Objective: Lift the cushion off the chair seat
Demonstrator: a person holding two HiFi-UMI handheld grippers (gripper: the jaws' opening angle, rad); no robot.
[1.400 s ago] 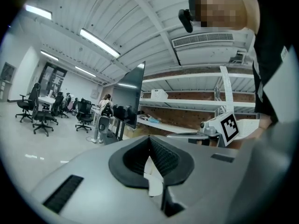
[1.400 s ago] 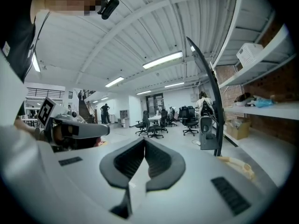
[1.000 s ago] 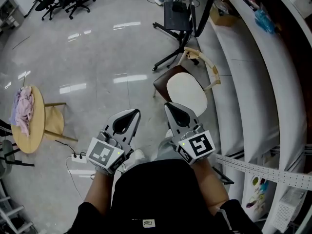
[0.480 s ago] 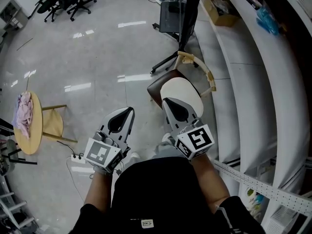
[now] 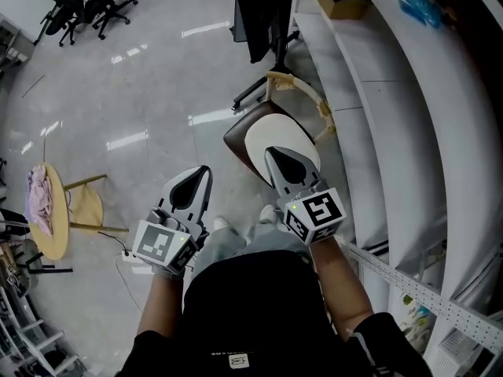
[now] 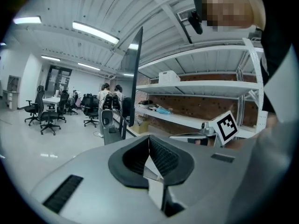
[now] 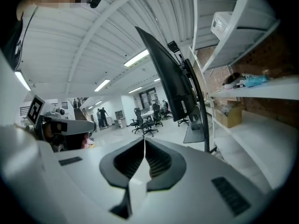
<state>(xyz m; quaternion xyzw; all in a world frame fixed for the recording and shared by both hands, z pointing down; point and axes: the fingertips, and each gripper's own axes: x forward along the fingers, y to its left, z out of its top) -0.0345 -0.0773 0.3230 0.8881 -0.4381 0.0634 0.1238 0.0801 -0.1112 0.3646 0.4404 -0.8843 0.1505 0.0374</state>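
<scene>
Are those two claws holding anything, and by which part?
Nothing. The left gripper and right gripper are both shut, empty; the cushion lies on the chair.

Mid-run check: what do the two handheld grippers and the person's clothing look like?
The left gripper and right gripper are both light grey tapered shells with black ribbed jaw pads. Each carries a white cube printed with black square markers; a small green light glows beside the right one's cube. The person wears a black top with short sleeves.
</scene>
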